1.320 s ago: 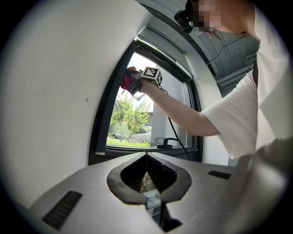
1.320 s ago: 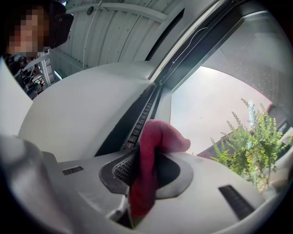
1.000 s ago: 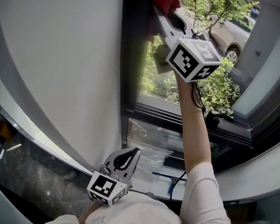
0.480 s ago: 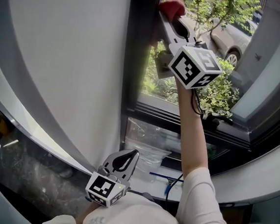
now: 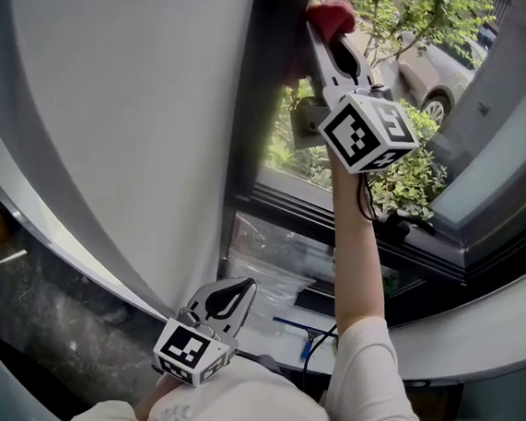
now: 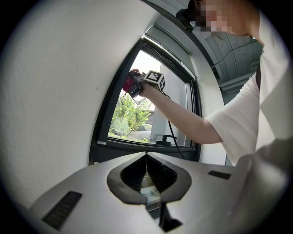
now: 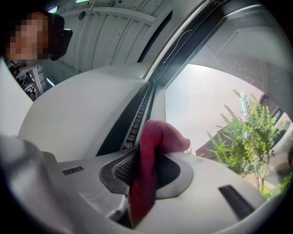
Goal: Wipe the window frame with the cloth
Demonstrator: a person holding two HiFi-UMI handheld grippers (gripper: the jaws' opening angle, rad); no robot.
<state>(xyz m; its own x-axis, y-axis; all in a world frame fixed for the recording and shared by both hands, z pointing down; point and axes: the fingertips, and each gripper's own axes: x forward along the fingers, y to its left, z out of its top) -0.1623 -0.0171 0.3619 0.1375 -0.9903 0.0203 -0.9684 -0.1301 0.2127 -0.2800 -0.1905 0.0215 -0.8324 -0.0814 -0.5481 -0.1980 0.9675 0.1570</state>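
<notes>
White wall [image 5: 116,98] fills the left of the head view. Beside it stands the dark window frame [image 5: 267,94], with green shrubs [image 5: 410,168] and a parked car [image 5: 436,69] beyond the glass. Wiping looks to be under way high on the frame's upright member. The right tool [image 5: 328,37] is raised there, clamped on the red cloth [image 5: 330,15], whose bunched end sits at the frame's inner edge; actual contact is hard to confirm. The left tool [image 5: 239,291] hangs low near the person's body, jaws together on nothing. Next, I judge, the cloth should be drawn along the member with steady pressure, without slipping from the grip.
</notes>
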